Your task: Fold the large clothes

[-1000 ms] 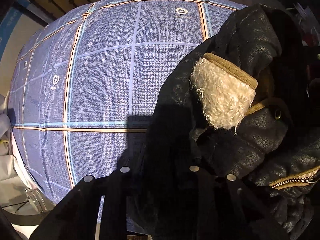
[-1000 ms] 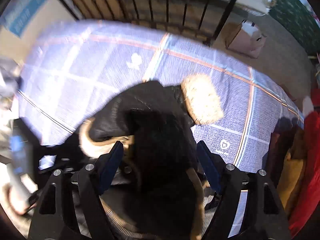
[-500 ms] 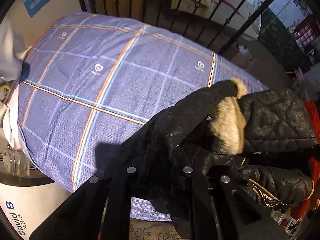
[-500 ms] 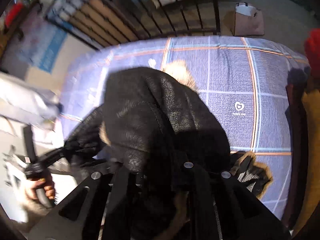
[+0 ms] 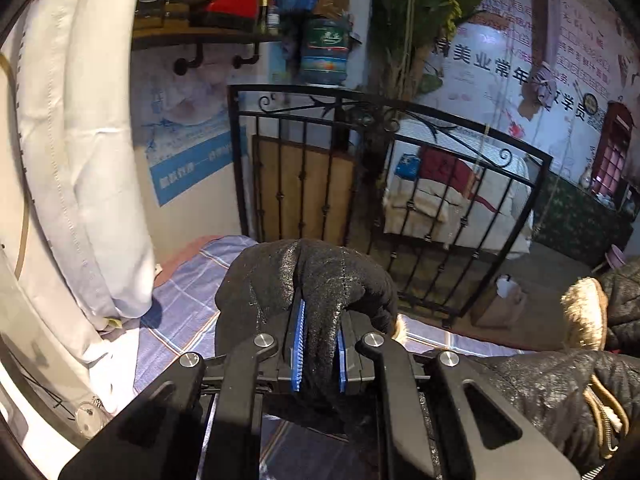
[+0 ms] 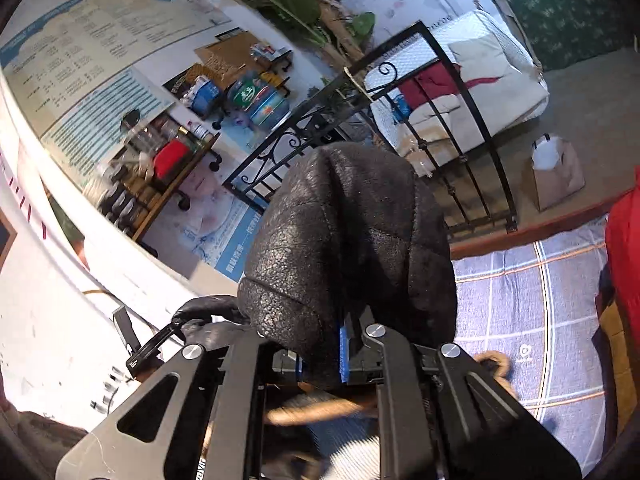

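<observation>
Above the checked bed (image 5: 188,304), left gripper (image 5: 318,350) and right gripper (image 6: 324,354) clamping black jacket (image 5: 308,276)

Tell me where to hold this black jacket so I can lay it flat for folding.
Keep hold where it is now: the left gripper and right gripper each pinch a bunched fold of the black jacket from below, so the rest hangs beneath. Two spread holds should let it drape flat onto the plaid bedsheet.

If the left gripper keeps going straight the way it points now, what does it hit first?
Beyond the black jacket bunched in the left gripper, probably the black iron railing behind the bed. Depth is hard to judge through the fisheye.
</observation>
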Motion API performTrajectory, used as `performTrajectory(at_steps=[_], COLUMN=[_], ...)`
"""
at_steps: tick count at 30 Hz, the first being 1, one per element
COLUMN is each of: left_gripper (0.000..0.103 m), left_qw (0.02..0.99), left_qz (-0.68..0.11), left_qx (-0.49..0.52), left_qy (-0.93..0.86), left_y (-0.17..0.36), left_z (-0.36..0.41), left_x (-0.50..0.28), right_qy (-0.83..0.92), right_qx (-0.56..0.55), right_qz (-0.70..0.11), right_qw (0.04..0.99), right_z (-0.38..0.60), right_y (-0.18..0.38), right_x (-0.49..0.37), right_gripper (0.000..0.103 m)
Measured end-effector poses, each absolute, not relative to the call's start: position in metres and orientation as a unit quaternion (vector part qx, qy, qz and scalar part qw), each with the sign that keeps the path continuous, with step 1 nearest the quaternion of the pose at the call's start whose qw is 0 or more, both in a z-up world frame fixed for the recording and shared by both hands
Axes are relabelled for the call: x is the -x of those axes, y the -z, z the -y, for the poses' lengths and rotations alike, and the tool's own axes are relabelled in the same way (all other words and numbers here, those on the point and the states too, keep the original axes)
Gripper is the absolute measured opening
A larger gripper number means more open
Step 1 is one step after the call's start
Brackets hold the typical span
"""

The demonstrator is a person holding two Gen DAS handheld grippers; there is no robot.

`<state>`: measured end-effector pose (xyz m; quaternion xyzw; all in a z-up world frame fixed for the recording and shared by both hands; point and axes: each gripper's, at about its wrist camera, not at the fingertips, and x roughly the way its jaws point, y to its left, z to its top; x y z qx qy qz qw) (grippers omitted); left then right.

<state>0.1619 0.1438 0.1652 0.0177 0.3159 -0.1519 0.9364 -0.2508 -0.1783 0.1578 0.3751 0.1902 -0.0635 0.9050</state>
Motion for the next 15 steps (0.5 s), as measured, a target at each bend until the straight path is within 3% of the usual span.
performTrajectory(at_steps=[3,5,6,9,11,13,15], left_gripper=[0.018,0.042,0.048,0.046,0.046,0.057,0.064], left_qw=[0.922,0.894,0.873,0.791,0.766,0.776,0.784], left_qz=[-0.362,-0.423,-0.466,-0.608,-0.643,-0.631,-0.62], left_qx=[-0.051,-0.098,-0.123,-0.052,-0.019,0.003,-0.036], left_qy=[0.13,0.107,0.074,0.043,0.009,0.009,-0.004], left_y=[-0.105,-0.036,0.006,0.114,0.145,0.143,0.134], left_z=[-0.151,-0.155,-0.16,-0.193,-0.219,-0.237,-0.242], left_x=[-0.188,-0.202,-0.207,-0.202,-0.183,-0.164,-0.154], right_qy=[0.102,0.116,0.138,0.207,0.233,0.266,0.278], right_qx=[-0.357,-0.34,-0.352,-0.472,-0.509,-0.526,-0.553], right_qz=[-0.246,-0.311,-0.344,-0.45,-0.484,-0.498,-0.481], right_qw=[0.895,0.88,0.859,0.73,0.673,0.636,0.621], right_z=[0.176,0.173,0.178,0.195,0.194,0.192,0.191], right_y=[-0.116,-0.07,-0.034,0.092,0.15,0.173,0.173], right_x=[0.241,0.226,0.22,0.22,0.232,0.248,0.264], right_gripper=[0.015,0.016,0.017,0.024,0.024,0.033,0.061])
